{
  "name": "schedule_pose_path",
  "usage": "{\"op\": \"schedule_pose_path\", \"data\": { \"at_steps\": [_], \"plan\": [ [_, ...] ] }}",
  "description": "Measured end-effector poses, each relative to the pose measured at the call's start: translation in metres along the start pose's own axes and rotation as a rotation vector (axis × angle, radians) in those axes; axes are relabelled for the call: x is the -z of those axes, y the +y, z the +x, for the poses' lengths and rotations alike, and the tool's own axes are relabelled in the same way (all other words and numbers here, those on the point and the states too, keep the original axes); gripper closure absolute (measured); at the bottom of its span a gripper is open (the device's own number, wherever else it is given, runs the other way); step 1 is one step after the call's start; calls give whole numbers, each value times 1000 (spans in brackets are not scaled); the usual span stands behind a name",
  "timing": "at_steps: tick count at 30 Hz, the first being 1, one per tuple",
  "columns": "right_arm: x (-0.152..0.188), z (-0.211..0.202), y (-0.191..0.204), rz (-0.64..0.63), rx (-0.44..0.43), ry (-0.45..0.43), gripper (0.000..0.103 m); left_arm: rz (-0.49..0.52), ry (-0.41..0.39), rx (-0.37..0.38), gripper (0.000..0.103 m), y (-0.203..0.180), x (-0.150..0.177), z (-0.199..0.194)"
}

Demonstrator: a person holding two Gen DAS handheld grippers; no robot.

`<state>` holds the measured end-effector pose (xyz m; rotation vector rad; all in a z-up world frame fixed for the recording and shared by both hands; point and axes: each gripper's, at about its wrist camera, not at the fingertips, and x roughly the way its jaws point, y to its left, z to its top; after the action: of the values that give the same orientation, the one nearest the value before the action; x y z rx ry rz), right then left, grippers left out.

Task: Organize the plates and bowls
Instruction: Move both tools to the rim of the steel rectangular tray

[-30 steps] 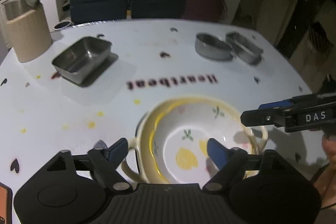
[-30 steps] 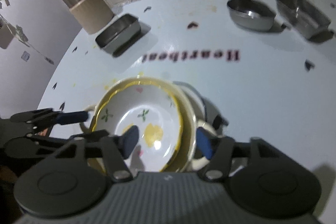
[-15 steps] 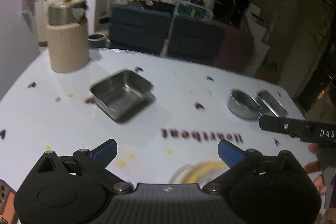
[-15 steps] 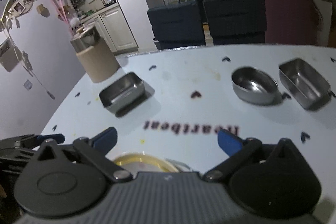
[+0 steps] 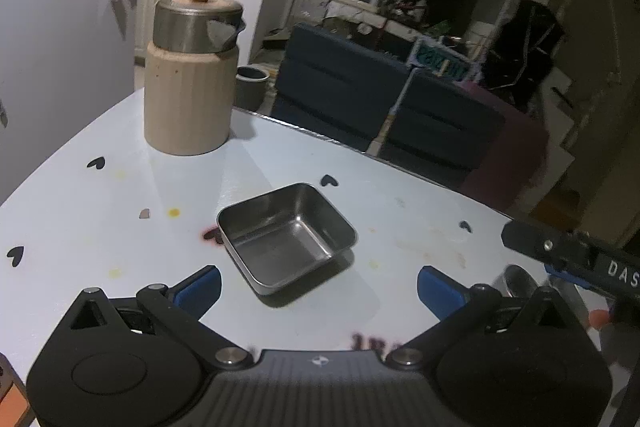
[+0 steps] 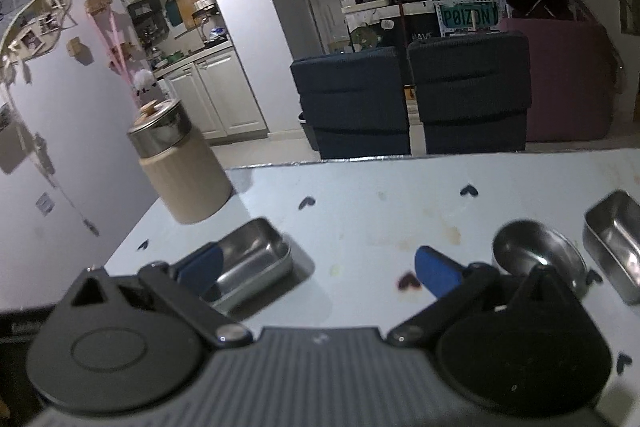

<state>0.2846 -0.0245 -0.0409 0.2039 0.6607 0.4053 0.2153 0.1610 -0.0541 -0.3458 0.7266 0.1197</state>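
Gleaming pale table (image 5: 100, 211), dim kitchen (image 6: 192, 39)

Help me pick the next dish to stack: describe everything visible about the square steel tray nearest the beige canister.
The square steel tray is a shallow metal pan with rounded corners, a rolled rim and a dull, reflective inside that looks empty. It sits upright and flat on the pale blue table, turned cornerwise to the left wrist camera, in front of the canister and apart from it. Nothing touches it but the table; the open left gripper hangs short of it.
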Motion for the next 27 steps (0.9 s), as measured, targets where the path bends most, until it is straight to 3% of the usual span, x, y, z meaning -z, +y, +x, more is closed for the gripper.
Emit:
{"op": "schedule_pose_path", "data": {
  "at_steps": [4,9,12,16,19,27],
  "plan": [
    [-16,30,3,-11,17,17,0,-46,10,-68,0,5,-9,22],
    [-30,65,13,-100,23,87,1,-173,51,-130,0,25,-15,51],
    [-34,81,20,-141,-1,110,4,-236,64,-167,2,37,-17,65],
    [-38,108,26,-196,-41,123,15,-277,89,-206,6,50,-16,84],
    [-36,130,27,-184,-35,146,22,-267,125,-219,7,55,-14,97],
    [-27,155,27,-173,-28,204,22,-128,170,-289,9,59,-7,120]
  ]
}}
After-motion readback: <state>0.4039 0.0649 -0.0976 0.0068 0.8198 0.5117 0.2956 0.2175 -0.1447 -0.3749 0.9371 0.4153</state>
